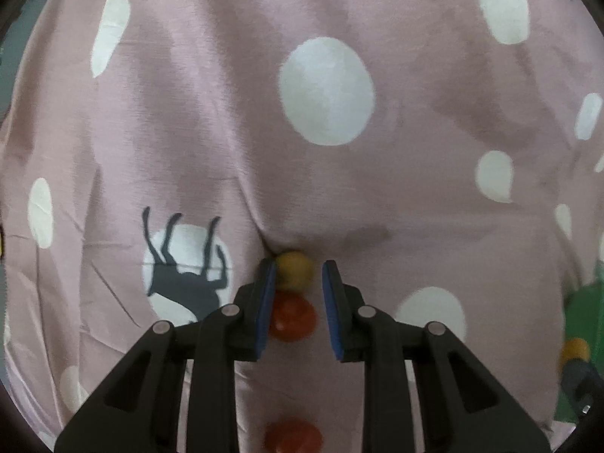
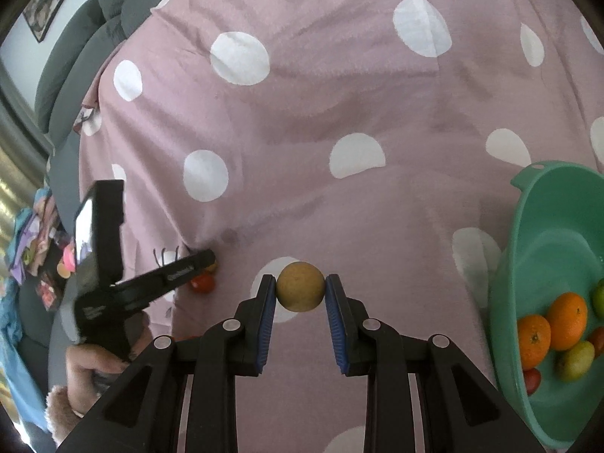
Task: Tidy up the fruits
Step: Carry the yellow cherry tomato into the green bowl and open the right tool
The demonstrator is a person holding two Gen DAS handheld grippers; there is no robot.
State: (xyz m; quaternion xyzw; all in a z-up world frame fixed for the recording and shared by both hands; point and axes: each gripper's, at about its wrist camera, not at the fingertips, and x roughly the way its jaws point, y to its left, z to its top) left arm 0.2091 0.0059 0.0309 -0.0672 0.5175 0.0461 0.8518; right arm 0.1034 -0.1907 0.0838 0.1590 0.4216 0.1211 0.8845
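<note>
My left gripper (image 1: 297, 271) is open over the pink dotted cloth, its jaws around a small yellow round fruit (image 1: 294, 271) that touches the left pad; a red tomato (image 1: 292, 320) lies just behind it between the fingers, and another red tomato (image 1: 293, 437) sits at the bottom edge. My right gripper (image 2: 301, 290) is shut on a tan round fruit (image 2: 301, 291), held above the cloth. The green basin (image 2: 543, 264) at the right holds oranges (image 2: 566, 321), green fruits (image 2: 575, 360) and a red tomato (image 2: 531, 380). The left gripper (image 2: 204, 260) also shows in the right wrist view beside a tomato (image 2: 202, 284).
The pink cloth with white dots (image 2: 339, 94) covers the whole surface. A grey sofa (image 2: 75, 56) stands at the far left, with colourful items (image 2: 34, 241) beside it. The green basin (image 1: 585, 321) shows at the right edge of the left wrist view.
</note>
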